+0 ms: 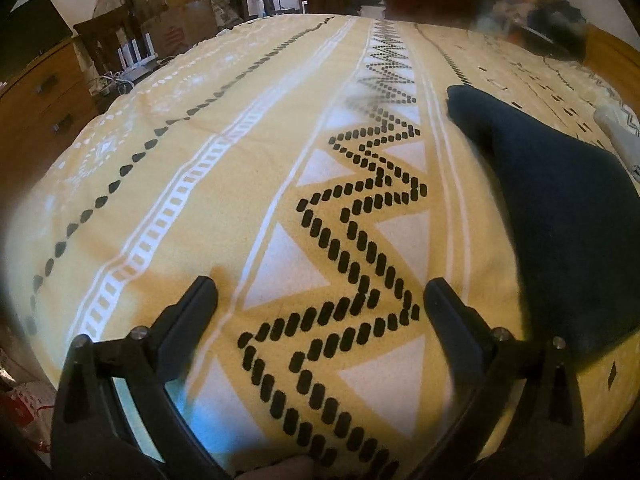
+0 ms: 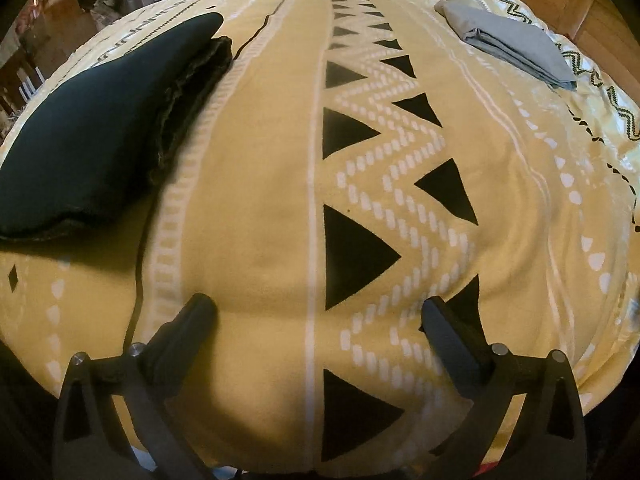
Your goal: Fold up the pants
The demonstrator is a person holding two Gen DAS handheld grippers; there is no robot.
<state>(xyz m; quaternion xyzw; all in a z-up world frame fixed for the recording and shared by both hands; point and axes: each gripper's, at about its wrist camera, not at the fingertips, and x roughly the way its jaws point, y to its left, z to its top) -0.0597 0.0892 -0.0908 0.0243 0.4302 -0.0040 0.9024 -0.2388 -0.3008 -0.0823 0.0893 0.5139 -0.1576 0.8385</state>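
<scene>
Dark navy pants lie folded on the yellow patterned bedspread, to the right in the left wrist view. In the right wrist view the same folded pants lie at the left, layered edges facing right. My left gripper hangs over bare bedspread left of the pants, jaws wide open with nothing between them. My right gripper is also open and empty, above the bedspread to the right of the pants. Neither gripper touches the pants.
A folded grey cloth lies at the far right of the bed. A blurred hand and dark object pass at the top right. Wooden drawers, boxes and clutter stand beyond the bed's left edge.
</scene>
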